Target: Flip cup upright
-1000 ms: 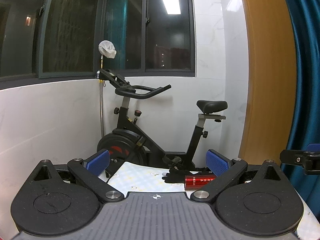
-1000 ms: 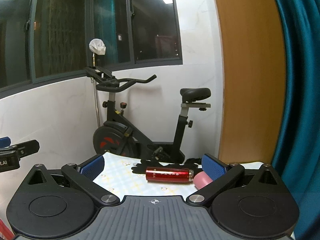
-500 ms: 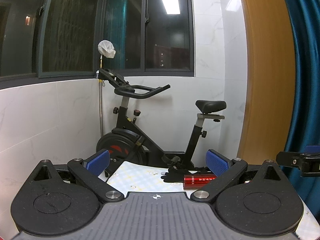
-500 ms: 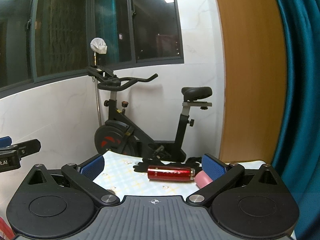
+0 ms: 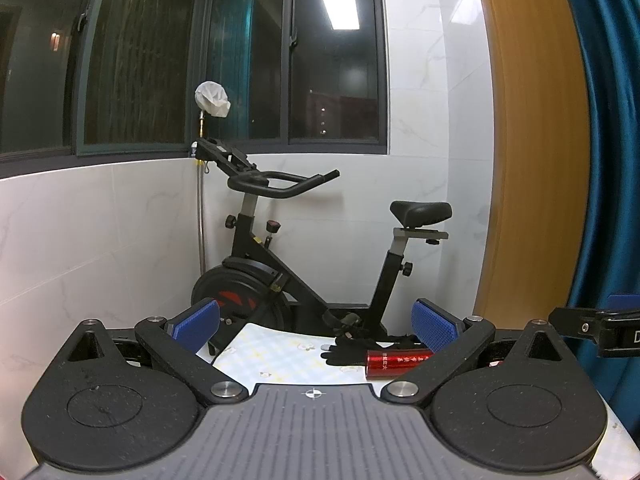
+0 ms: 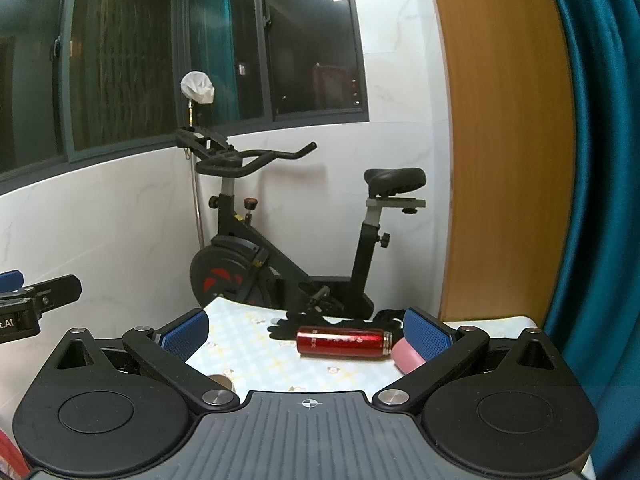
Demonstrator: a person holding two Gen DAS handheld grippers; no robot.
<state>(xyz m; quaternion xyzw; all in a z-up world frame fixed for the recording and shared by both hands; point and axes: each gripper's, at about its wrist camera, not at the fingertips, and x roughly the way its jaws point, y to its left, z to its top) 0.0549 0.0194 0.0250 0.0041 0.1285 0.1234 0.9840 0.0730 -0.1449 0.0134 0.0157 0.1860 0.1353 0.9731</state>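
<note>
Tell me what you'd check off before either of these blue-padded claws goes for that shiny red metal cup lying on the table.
1. Red metal cylindrical cup lying on its side, not yet upright: ok, ready to be flipped.
2. Right gripper open, nothing between its pads: ok.
3. Left gripper open and empty: ok.
4. Cup centred between the right gripper's fingers: not ok, it sits toward the right pad.
5. Black gloves lie right behind the cup, pink object at its right end; whether they touch it: cannot tell.
6. Which end of the cup is the opening: cannot tell.
</note>
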